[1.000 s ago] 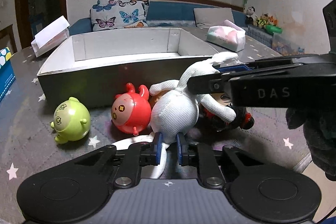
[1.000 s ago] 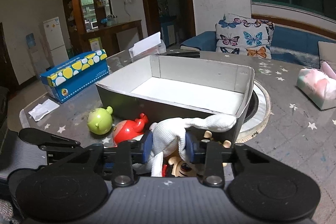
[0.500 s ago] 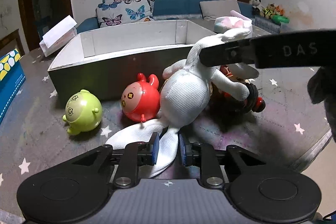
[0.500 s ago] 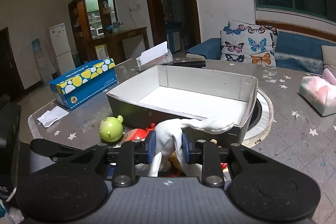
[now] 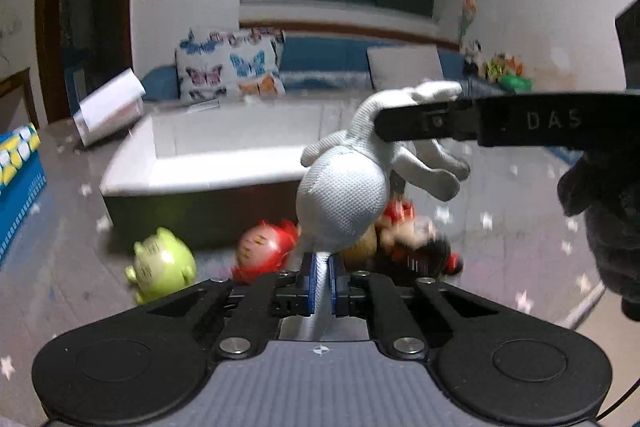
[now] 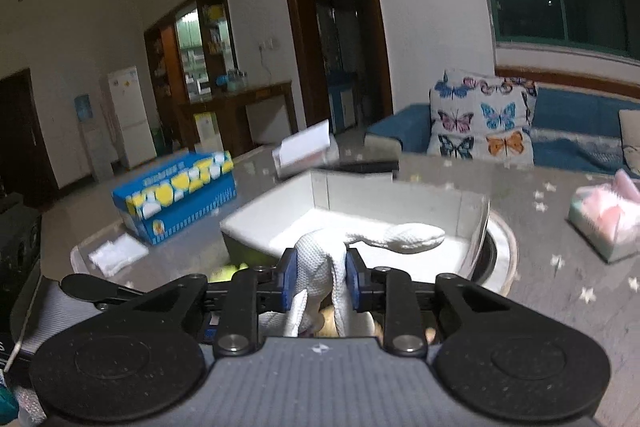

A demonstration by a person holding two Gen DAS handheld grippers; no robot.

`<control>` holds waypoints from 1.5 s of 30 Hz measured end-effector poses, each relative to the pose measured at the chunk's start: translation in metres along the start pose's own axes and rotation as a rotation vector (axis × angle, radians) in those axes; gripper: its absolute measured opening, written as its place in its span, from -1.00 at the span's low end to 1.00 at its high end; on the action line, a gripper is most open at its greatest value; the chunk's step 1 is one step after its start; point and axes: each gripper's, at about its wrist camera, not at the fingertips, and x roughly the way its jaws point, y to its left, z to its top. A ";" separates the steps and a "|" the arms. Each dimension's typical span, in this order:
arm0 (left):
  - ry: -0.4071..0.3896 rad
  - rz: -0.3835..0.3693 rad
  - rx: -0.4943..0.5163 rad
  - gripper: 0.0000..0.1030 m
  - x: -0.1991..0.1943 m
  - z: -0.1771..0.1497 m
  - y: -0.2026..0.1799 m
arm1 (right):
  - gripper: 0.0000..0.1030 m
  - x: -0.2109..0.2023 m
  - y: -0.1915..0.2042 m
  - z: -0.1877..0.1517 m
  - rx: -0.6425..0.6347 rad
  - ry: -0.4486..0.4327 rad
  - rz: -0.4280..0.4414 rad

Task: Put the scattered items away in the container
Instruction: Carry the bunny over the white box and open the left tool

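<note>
A white plush rabbit point(image 5: 344, 195) hangs in the air in front of the open white box point(image 5: 224, 163). My left gripper point(image 5: 322, 283) is shut on its lower limb. My right gripper point(image 6: 320, 279) is shut on the rabbit's upper part point(image 6: 320, 263); its arm shows in the left wrist view point(image 5: 500, 123). One rabbit limb point(image 6: 404, 237) sticks out over the box point(image 6: 320, 227). On the table below lie a green round toy point(image 5: 162, 267), a red round toy point(image 5: 264, 251) and a dark-haired doll point(image 5: 416, 247).
A blue and yellow carton point(image 6: 176, 195) and a white paper holder point(image 6: 304, 147) stand left of and behind the box. A pink tissue pack point(image 6: 604, 219) lies at the right. The table edge point(image 5: 588, 303) is close on the right.
Both grippers have lifted the rabbit off the table, up to the height of the box rim. The other toys have stayed on the table.
</note>
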 end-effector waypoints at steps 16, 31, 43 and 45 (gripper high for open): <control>-0.031 0.105 -0.092 -0.87 0.065 0.089 0.069 | -0.53 0.089 -0.055 0.053 0.215 -0.007 0.025; 0.137 0.162 -0.152 -0.84 0.160 0.097 0.099 | -0.31 0.208 -0.123 0.036 0.383 0.257 -0.071; 0.159 0.212 -0.111 -0.68 0.147 0.087 0.090 | 0.06 0.186 -0.087 0.034 0.105 0.267 -0.154; 0.155 0.220 -0.107 -0.65 0.142 0.085 0.087 | 0.14 0.177 -0.082 0.035 0.067 0.257 -0.156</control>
